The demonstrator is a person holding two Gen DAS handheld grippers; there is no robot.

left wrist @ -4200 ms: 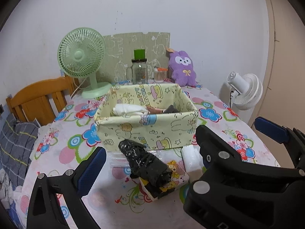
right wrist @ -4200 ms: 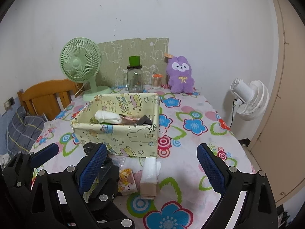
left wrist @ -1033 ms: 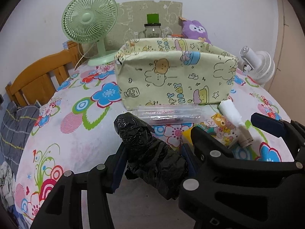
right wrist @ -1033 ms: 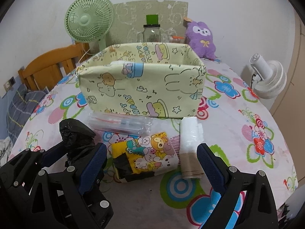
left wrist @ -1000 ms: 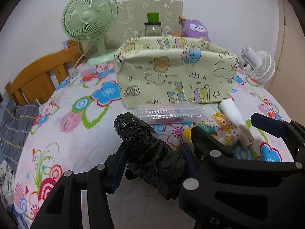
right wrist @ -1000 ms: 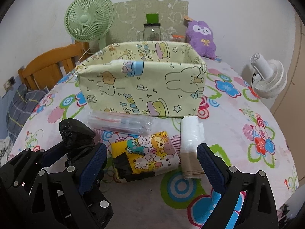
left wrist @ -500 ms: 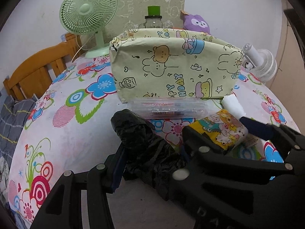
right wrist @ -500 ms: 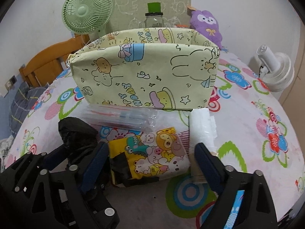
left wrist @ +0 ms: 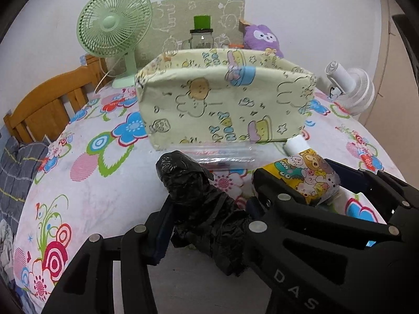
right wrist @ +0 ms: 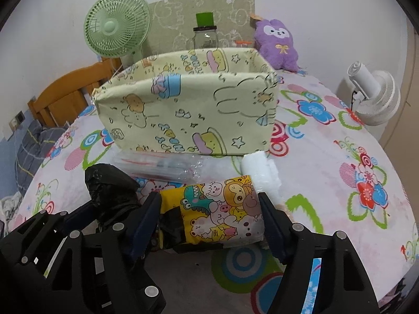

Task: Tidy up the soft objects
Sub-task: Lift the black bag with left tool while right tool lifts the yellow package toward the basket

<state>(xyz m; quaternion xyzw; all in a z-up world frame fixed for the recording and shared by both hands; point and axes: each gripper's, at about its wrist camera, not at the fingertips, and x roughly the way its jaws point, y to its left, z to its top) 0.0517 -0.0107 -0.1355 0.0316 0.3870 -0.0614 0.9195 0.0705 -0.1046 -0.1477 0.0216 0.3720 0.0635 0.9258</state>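
My left gripper (left wrist: 207,222) is shut on a crumpled black plastic bag roll (left wrist: 199,198), which sticks up out of the jaws just above the flowered tablecloth. The same black bag roll (right wrist: 110,185) shows in the right wrist view, with the left gripper (right wrist: 110,209) under it. My right gripper (right wrist: 209,217) has its jaws closing on a yellow cartoon-print soft pack (right wrist: 220,214), and both pads touch the pack's sides. That pack (left wrist: 306,178) also shows in the left wrist view. Behind stands a pale yellow fabric box (right wrist: 188,110); its inside is hidden.
A clear plastic packet (right wrist: 157,164) and a white roll (right wrist: 259,172) lie in front of the box. Behind the box are a green fan (right wrist: 115,28), a glass jar (right wrist: 205,38) and a purple plush (right wrist: 277,44). A white fan (right wrist: 374,96) is at right, a wooden chair (left wrist: 44,107) at left.
The right gripper's jaws have narrowed from wide apart to touching both sides of the cartoon pack, and it has edged forward. The left gripper still holds the black bag roll.
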